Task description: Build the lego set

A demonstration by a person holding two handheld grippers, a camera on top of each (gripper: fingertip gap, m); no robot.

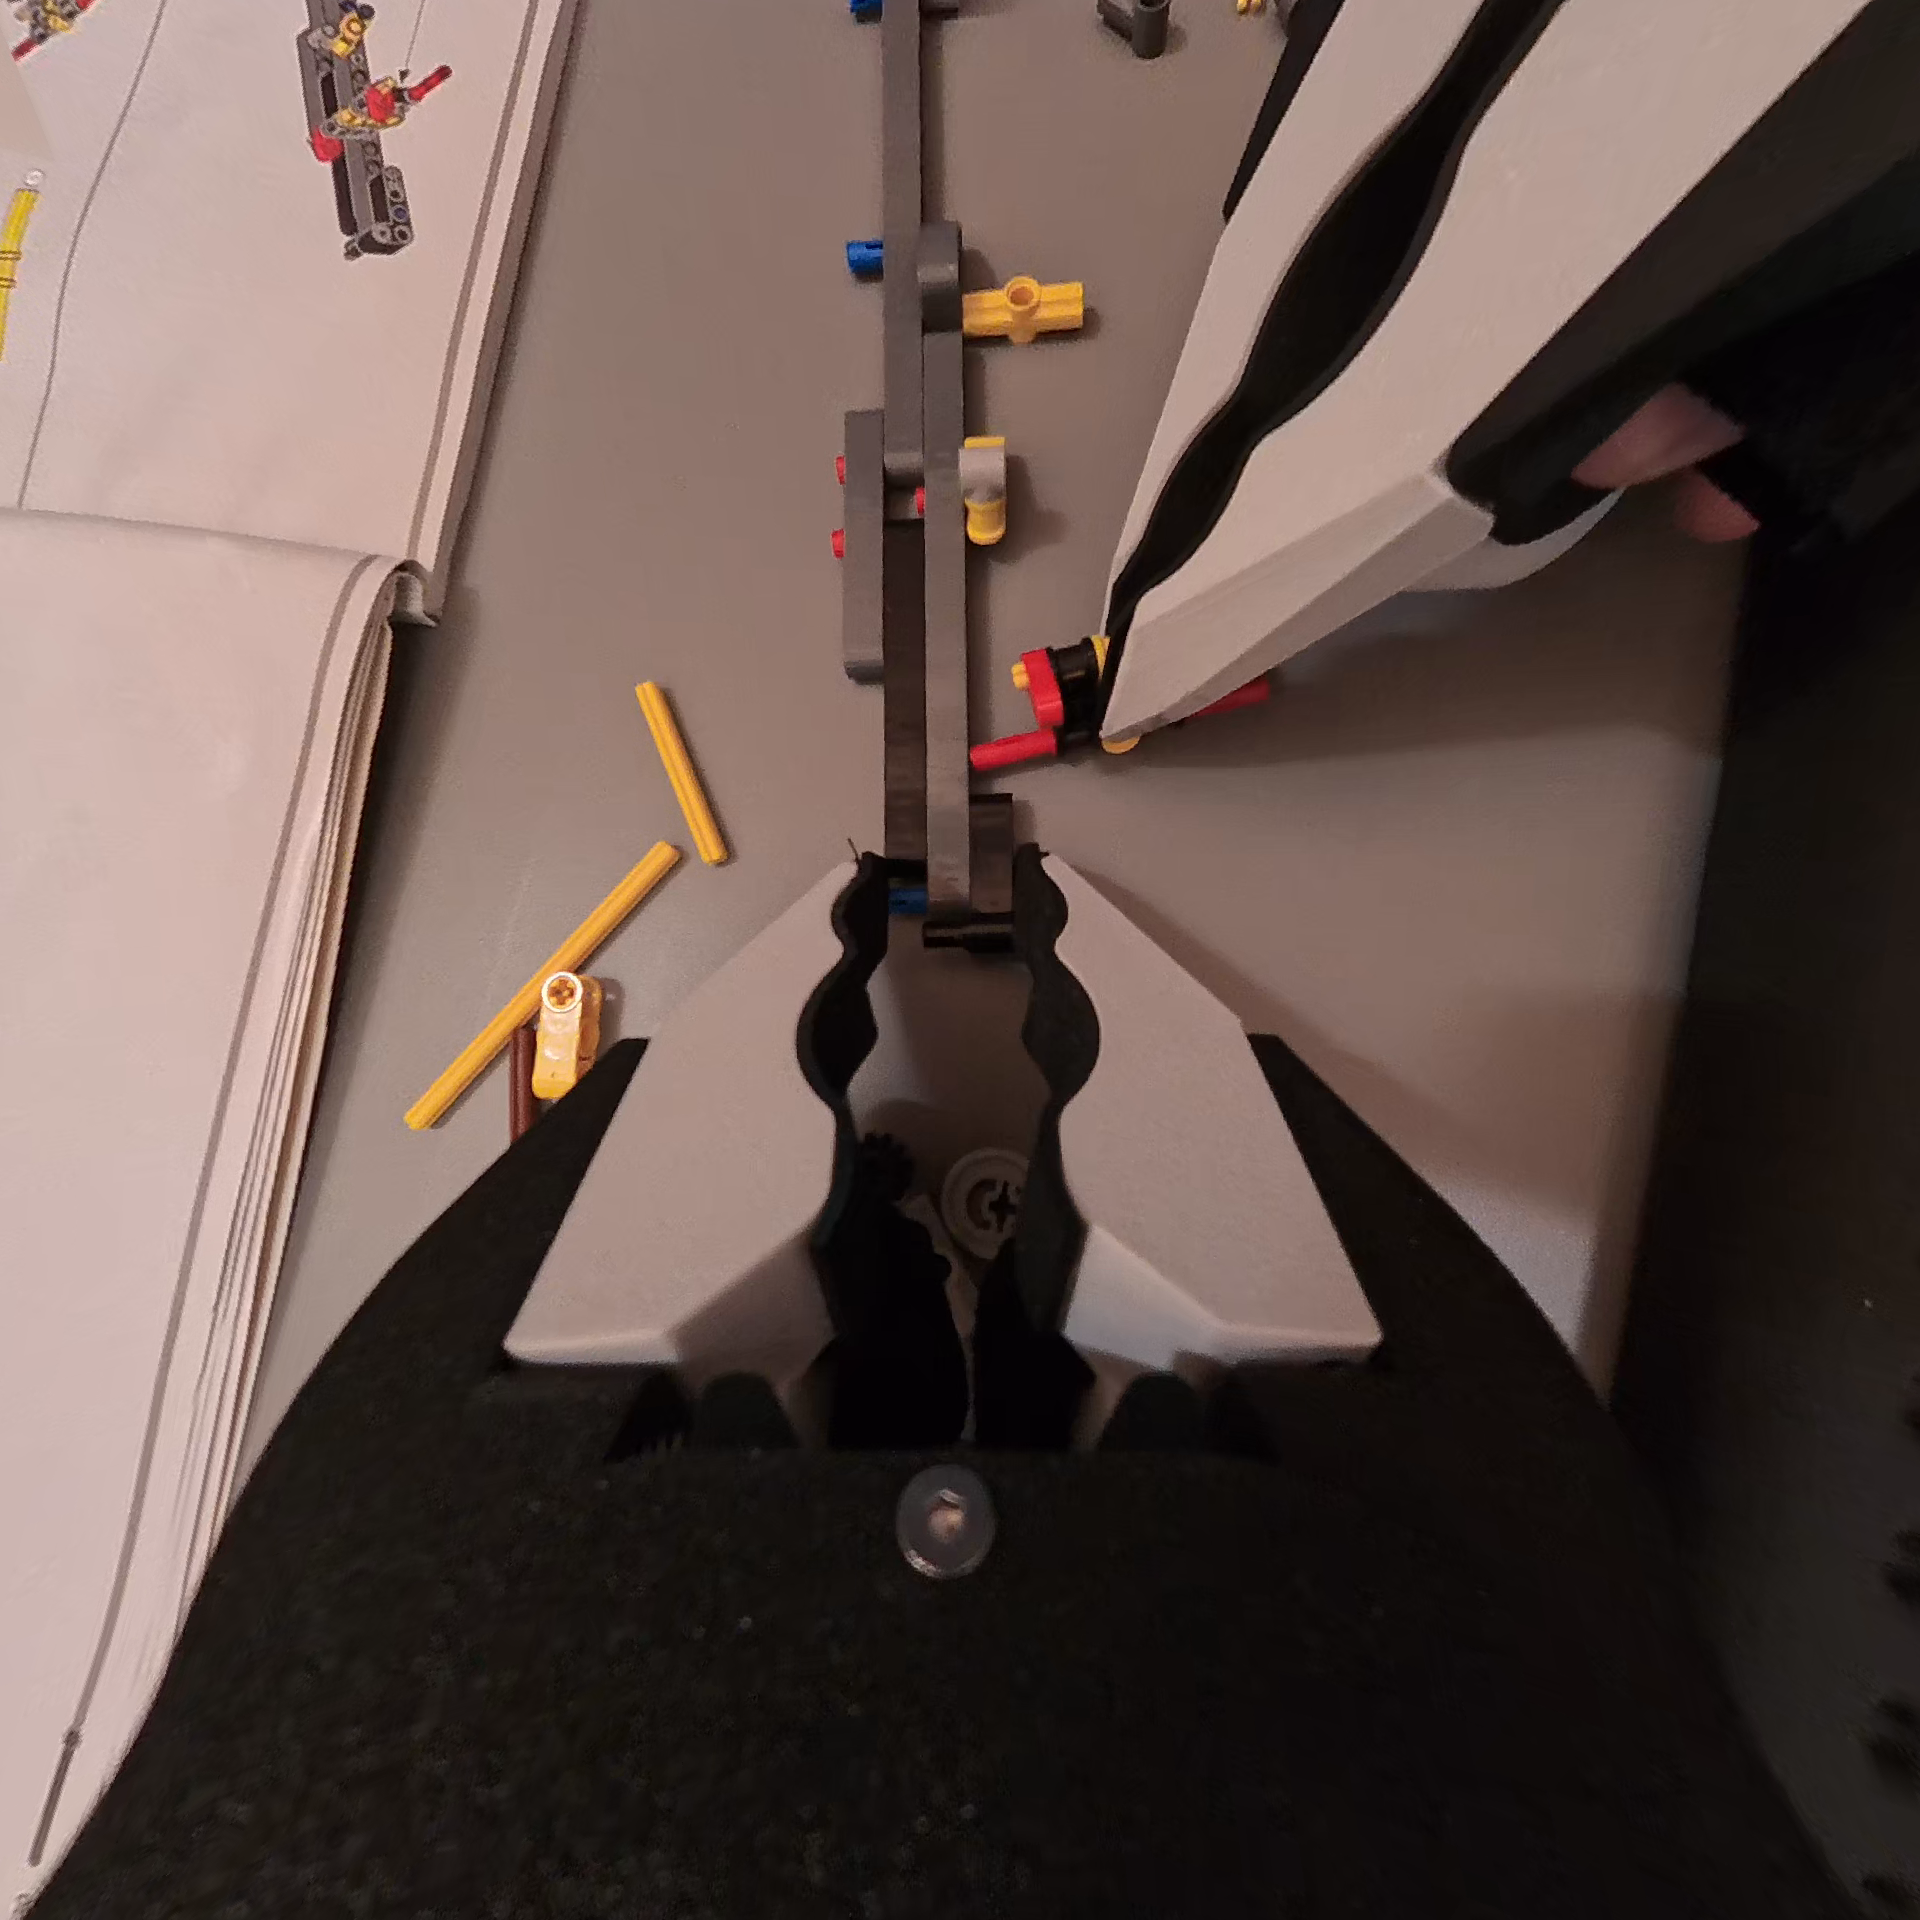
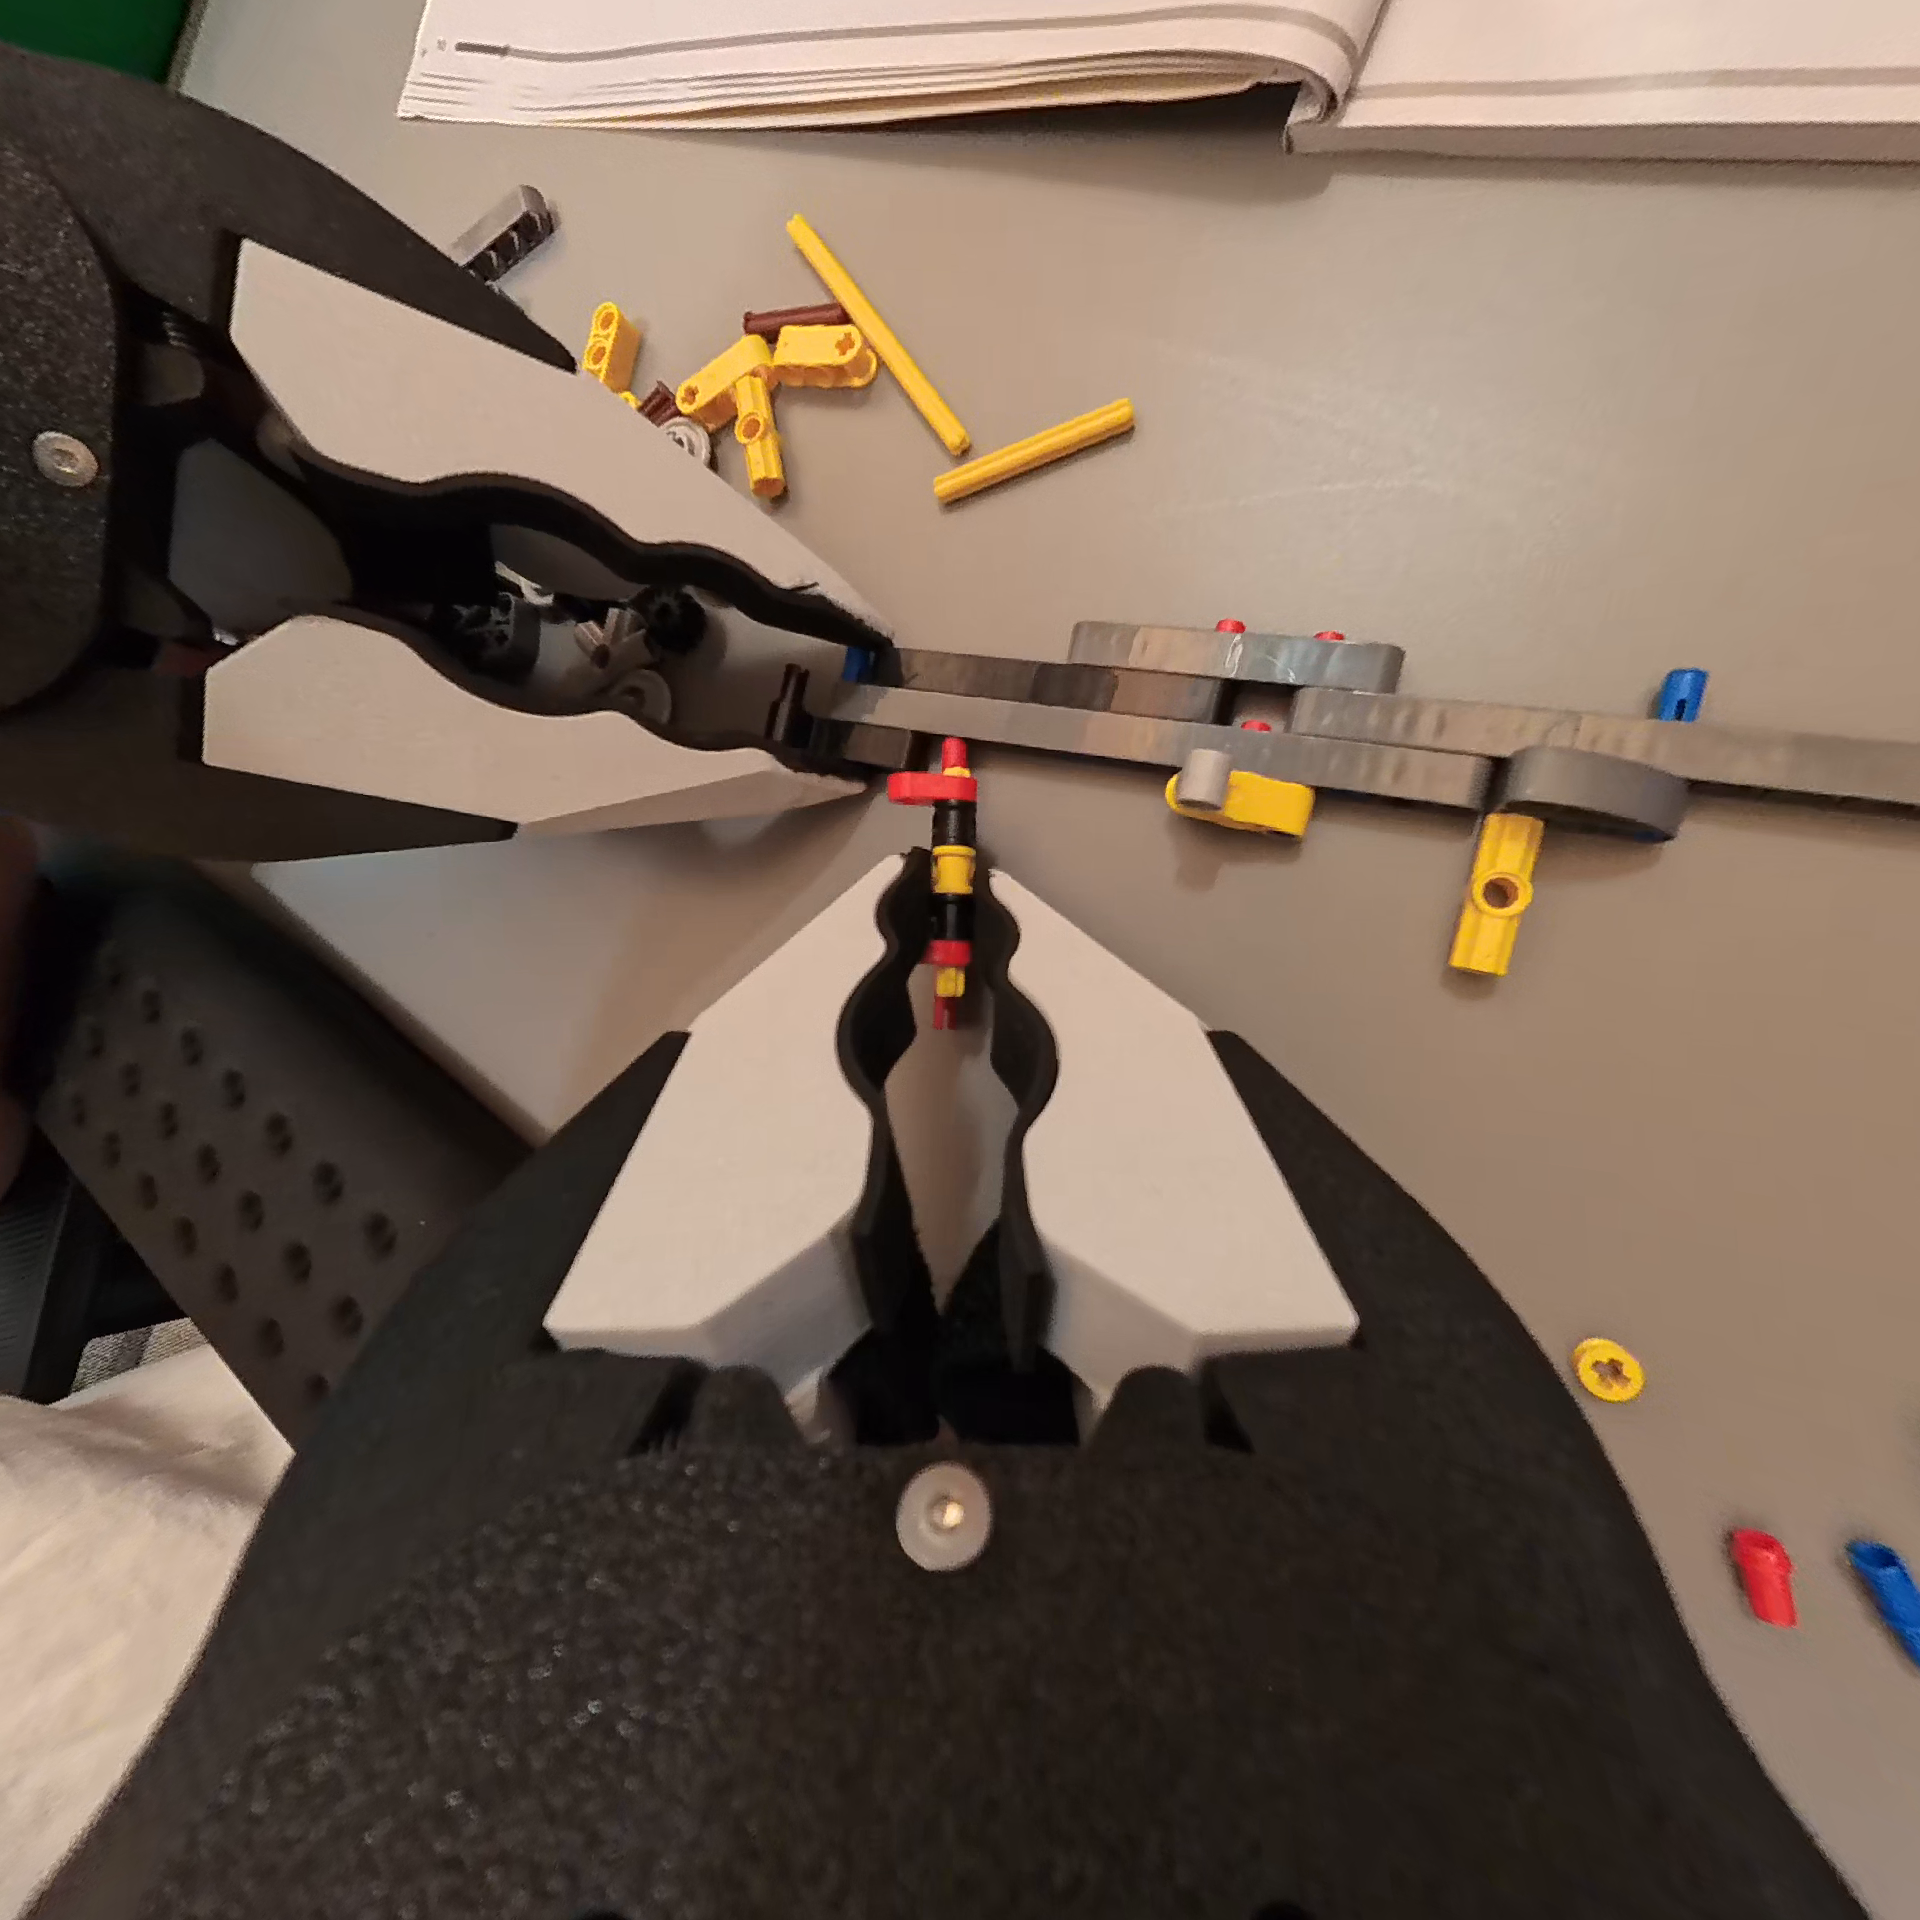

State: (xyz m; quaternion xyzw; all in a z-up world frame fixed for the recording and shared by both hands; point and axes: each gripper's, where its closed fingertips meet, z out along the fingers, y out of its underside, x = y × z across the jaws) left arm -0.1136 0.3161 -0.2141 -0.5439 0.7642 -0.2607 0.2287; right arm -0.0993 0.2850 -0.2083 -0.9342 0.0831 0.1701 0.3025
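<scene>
Left gripper [image 1: 948, 883]: jaws clenched on grey beam assembly [image 1: 909, 582] lying along the 12 o'clock line. Right gripper [image 2: 951, 868]: jaws clenched on red-yellow-black axle piece [image 2: 948, 831], tip touching assembly. Tabletop [image 2: 1455, 1195] grey.

I'm looking down at a plain grey tabletop [image 2: 1455, 416], a hobby or office desk by the look of it: an open instruction booklet [image 1: 156, 727] lies along one edge, loose plastic building pieces [image 2: 769, 384] are scattered about (yellow mostly), and a perforated black chair [image 2: 208, 1143] sits beside the table.
</scene>
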